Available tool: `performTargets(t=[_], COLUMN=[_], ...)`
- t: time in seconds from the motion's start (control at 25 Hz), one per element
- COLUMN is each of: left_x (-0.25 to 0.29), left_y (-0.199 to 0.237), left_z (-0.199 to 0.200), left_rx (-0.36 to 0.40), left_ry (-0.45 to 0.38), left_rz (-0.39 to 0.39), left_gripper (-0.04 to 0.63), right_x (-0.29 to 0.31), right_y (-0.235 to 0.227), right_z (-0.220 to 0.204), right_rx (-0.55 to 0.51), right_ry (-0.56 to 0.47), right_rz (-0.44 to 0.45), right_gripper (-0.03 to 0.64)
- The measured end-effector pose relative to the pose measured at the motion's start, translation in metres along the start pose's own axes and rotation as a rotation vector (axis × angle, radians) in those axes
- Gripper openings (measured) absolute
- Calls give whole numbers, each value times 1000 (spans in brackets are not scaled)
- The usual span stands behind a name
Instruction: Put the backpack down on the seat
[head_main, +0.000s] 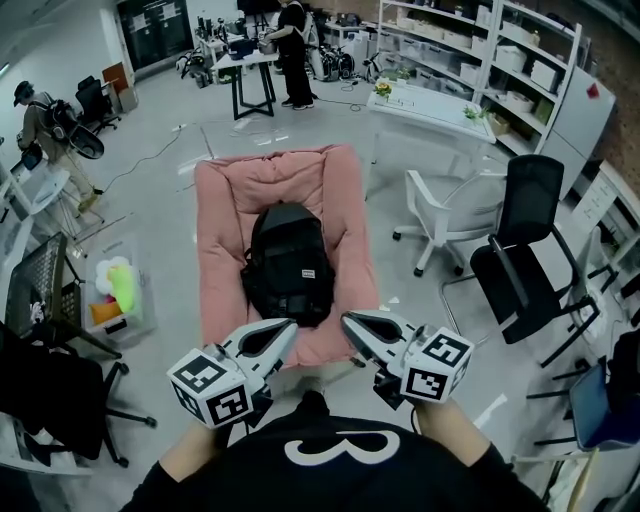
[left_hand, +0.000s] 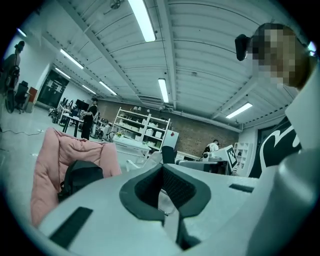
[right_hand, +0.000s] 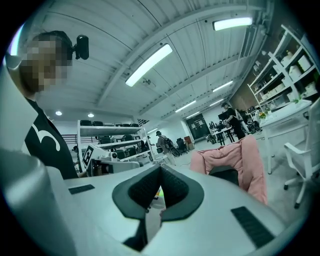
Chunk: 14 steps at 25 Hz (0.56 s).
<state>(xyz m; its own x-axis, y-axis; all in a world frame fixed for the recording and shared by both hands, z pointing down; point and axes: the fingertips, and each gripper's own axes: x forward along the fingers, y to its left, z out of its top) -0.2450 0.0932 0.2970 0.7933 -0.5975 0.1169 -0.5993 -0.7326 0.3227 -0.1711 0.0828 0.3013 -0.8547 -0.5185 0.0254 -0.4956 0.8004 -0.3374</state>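
A black backpack (head_main: 287, 263) lies on the pink cushioned seat (head_main: 222, 210), roughly at its middle. The left gripper view shows the backpack (left_hand: 80, 177) against the pink seat (left_hand: 50, 165); the right gripper view shows the backpack (right_hand: 227, 176) and the seat (right_hand: 235, 160) too. My left gripper (head_main: 290, 327) hovers near the seat's front edge, shut and empty. My right gripper (head_main: 347, 322) is beside it, also shut with nothing between its jaws. Both are held close to my chest, clear of the backpack. The two grippers' tips point toward each other.
A white chair (head_main: 450, 215) and a black office chair (head_main: 515, 270) stand right of the seat. A white table (head_main: 430, 110) and shelves (head_main: 500, 60) are behind them. A bin with toys (head_main: 115, 295) sits left. People stand at the back (head_main: 295, 50) and far left (head_main: 45, 125).
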Motion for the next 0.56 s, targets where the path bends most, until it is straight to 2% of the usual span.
performTargets(t=[0.28,0.56], left_x=[-24,-33], left_y=[3,22], left_z=[-3,-11], left_rx=[-2,-15], left_ry=[-24,-24], left_rz=[26,64], left_gripper=[6,6], right_x=[8,24], right_y=[18,12], right_z=[-11,-14], right_rx=[0,1], right_ry=[28,34], right_rz=[-3,-1], right_gripper=[3,3])
